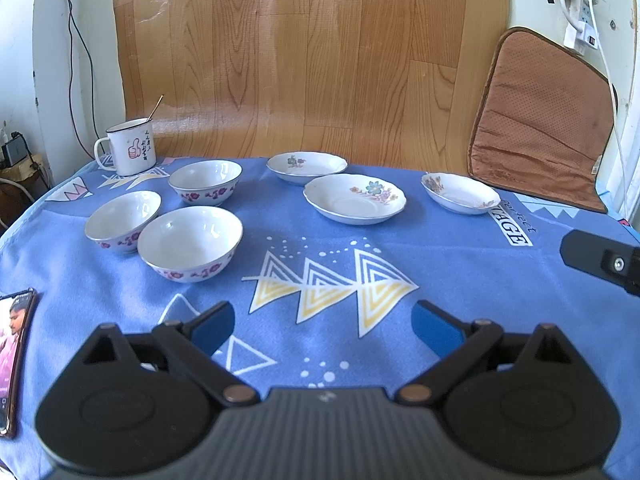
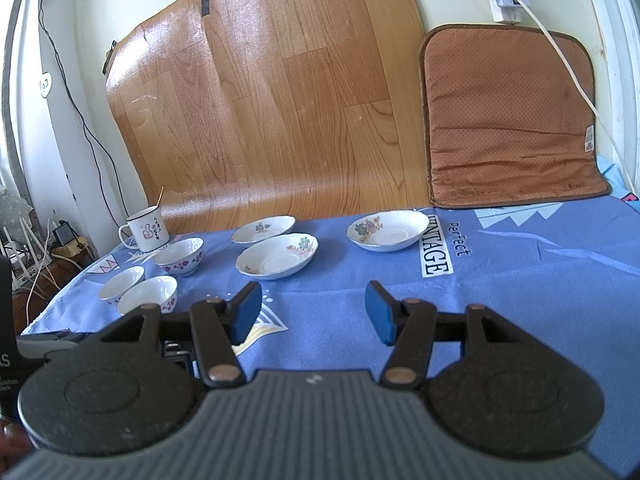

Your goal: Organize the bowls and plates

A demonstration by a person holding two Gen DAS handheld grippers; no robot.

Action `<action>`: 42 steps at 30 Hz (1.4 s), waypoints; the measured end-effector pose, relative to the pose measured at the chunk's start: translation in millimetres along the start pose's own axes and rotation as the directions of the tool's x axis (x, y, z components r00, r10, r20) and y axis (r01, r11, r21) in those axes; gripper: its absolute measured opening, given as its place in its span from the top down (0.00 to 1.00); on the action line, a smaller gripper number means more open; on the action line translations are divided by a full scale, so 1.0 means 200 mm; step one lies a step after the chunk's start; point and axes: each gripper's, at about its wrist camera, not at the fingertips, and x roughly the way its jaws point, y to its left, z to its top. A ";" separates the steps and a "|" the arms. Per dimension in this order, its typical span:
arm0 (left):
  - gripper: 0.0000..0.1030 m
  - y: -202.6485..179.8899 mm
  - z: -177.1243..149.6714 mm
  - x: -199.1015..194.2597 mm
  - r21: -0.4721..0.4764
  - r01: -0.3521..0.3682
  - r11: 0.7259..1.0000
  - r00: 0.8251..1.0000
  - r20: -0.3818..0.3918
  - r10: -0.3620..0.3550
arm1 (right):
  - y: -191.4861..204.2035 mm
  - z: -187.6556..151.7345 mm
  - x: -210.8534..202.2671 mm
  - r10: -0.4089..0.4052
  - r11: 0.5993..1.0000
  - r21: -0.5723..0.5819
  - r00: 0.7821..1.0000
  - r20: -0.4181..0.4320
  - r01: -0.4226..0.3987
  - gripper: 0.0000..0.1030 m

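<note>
Three white bowls with purple flowers stand on the blue cloth at the left: a near one point(image 1: 190, 242) point(image 2: 148, 294), a left one point(image 1: 122, 220) point(image 2: 121, 282) and a far one point(image 1: 205, 181) point(image 2: 180, 255). Three flowered white plates lie apart at centre and right: a far one point(image 1: 306, 166) point(image 2: 263, 229), a middle one point(image 1: 354, 198) point(image 2: 277, 261) and a right one point(image 1: 460, 198) point(image 2: 387, 230). My left gripper point(image 1: 322, 326) is open and empty above the cloth, well short of the dishes. My right gripper point(image 2: 314, 310) is open and empty, in front of the plates.
A white enamel mug point(image 1: 129, 148) point(image 2: 146, 232) with a spoon stands at the back left. A phone point(image 1: 14, 356) lies at the left table edge. A brown cushion point(image 1: 540, 124) point(image 2: 508, 120) and a wood-pattern sheet point(image 1: 304, 52) lean on the wall behind.
</note>
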 end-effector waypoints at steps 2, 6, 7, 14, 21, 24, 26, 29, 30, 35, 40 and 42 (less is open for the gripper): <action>0.04 0.00 0.00 0.00 0.000 0.000 1.000 1.000 0.000 0.000 | 0.00 0.00 0.00 0.000 1.000 -0.001 1.000 0.001 0.000 0.42; 0.04 0.00 0.00 0.00 0.000 0.000 1.000 1.000 0.000 0.000 | 0.00 0.00 0.00 0.001 1.000 0.000 1.000 0.001 -0.001 0.42; 0.04 0.00 0.00 0.00 0.000 0.000 1.000 1.000 -0.001 0.000 | 0.00 0.00 0.00 0.000 1.000 0.001 1.000 0.001 0.000 0.42; 0.04 -0.02 0.01 -0.01 0.006 0.004 1.000 1.000 -0.002 -0.004 | 0.00 0.00 0.00 0.000 1.000 0.002 1.000 0.000 0.000 0.42; 0.04 -0.01 0.01 -0.01 0.004 0.005 1.000 1.000 -0.003 -0.005 | 0.00 0.00 0.00 0.000 1.000 0.002 1.000 0.000 0.000 0.42; 0.04 -0.01 0.01 -0.01 0.004 0.005 1.000 1.000 -0.003 -0.005 | 0.00 0.00 0.00 0.000 1.000 0.003 1.000 -0.001 0.000 0.42; 0.04 -0.01 0.01 -0.01 0.003 0.005 1.000 1.000 -0.003 -0.005 | 0.00 0.00 0.00 0.000 1.000 0.002 1.000 0.000 0.000 0.42; 0.04 -0.01 0.01 -0.01 0.003 0.005 1.000 1.000 -0.002 -0.005 | 0.00 0.00 0.00 0.000 1.000 0.002 1.000 -0.001 0.000 0.42; 0.04 -0.01 0.01 -0.01 0.004 0.005 1.000 1.000 -0.002 -0.005 | 0.00 0.00 0.00 0.000 1.000 0.002 1.000 -0.001 0.000 0.42; 0.04 -0.01 0.01 -0.01 0.003 0.005 1.000 1.000 -0.002 -0.005 | 0.00 0.00 0.00 0.001 1.000 0.002 1.000 -0.003 -0.001 0.42; 0.04 -0.01 0.01 0.00 0.004 0.005 1.000 1.000 -0.003 -0.005 | 0.00 0.00 0.00 0.001 1.000 0.002 1.000 -0.003 -0.001 0.42; 0.04 -0.01 0.01 -0.01 0.003 0.005 1.000 1.000 -0.003 -0.005 | 0.00 0.00 0.00 0.001 1.000 0.002 1.000 -0.003 -0.001 0.42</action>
